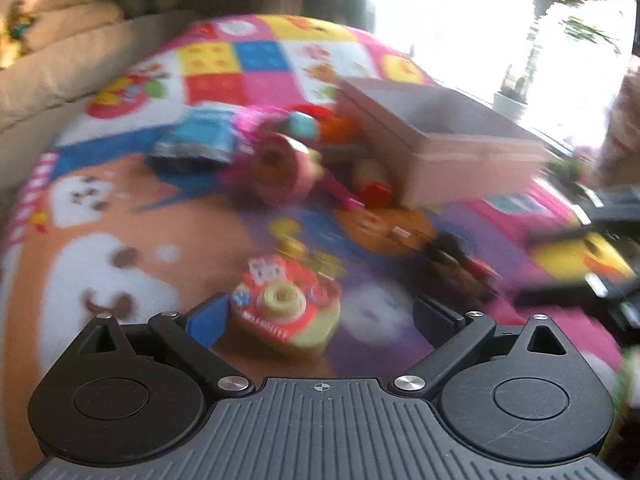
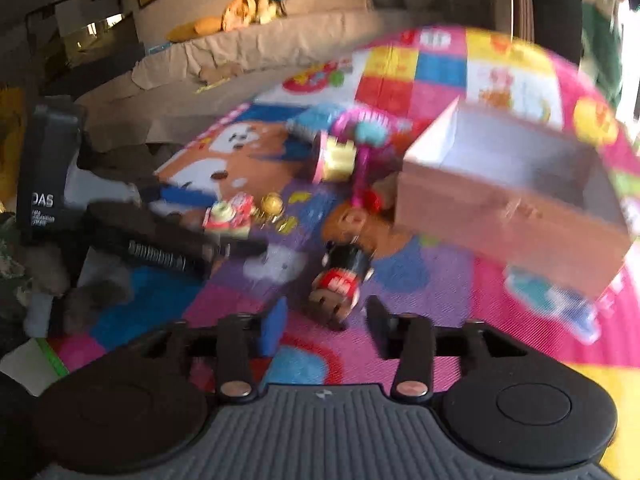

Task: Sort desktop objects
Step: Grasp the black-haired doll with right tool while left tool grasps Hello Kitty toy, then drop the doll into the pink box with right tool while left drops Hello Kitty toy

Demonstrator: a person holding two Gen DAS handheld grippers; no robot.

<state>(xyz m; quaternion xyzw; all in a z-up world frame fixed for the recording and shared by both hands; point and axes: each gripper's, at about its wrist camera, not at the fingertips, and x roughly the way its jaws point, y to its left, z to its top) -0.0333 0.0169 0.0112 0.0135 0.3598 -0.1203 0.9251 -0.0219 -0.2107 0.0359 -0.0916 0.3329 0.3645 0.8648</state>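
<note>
A red toy camera (image 1: pixel 286 304) lies on the colourful mat between the fingers of my left gripper (image 1: pixel 316 316), which is open around it, apart from its sides. It also shows in the right wrist view (image 2: pixel 230 216). My right gripper (image 2: pixel 326 326) is open, with a small dark bottle with a red label (image 2: pixel 340 276) lying just ahead between its fingertips. A pink open box (image 1: pixel 440 140) stands at the right of the mat; in the right wrist view the box (image 2: pixel 512 196) looks empty. Both views are blurred.
A pile of toys lies left of the box: a blue packet (image 1: pixel 196 140), a pink round toy (image 1: pixel 280 168), a small bottle with a red cap (image 1: pixel 374 184). Gold coins (image 2: pixel 272 204) lie beside the camera. A beige sofa (image 2: pixel 240 52) runs behind the mat.
</note>
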